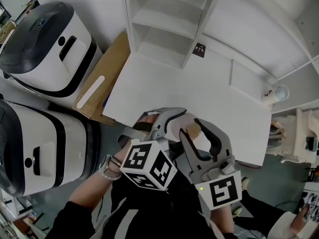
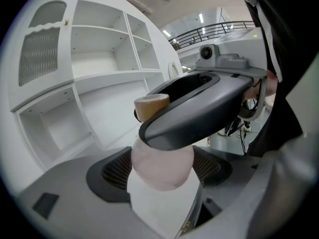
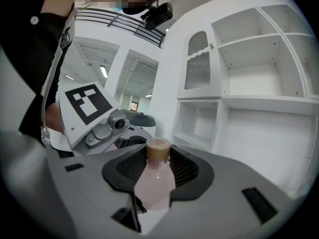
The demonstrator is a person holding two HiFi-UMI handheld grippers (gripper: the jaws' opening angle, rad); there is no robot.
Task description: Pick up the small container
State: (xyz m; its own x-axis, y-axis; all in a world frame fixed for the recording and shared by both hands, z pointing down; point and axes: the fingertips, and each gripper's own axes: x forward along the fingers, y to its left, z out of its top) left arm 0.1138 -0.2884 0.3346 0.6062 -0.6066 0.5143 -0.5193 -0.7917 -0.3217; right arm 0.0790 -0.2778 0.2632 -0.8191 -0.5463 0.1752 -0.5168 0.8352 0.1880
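Within left gripper (image 2: 162,176), right gripper (image 3: 154,171), clamped small container (image 3: 155,183)

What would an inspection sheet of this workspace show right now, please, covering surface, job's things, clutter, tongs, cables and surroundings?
Surface: white table, mostly bare.
Job's things: small container, pinkish with a tan cap, held off the table.
Clutter: white cup near the table's right corner; cardboard box beside its left edge.
Grippers: left tongs shut on the container's body; right tongs shut on it nearer the neck.
Cables: nothing seen on the table.
Surroundings: white shelf unit behind the table; two white-and-black machines at left.
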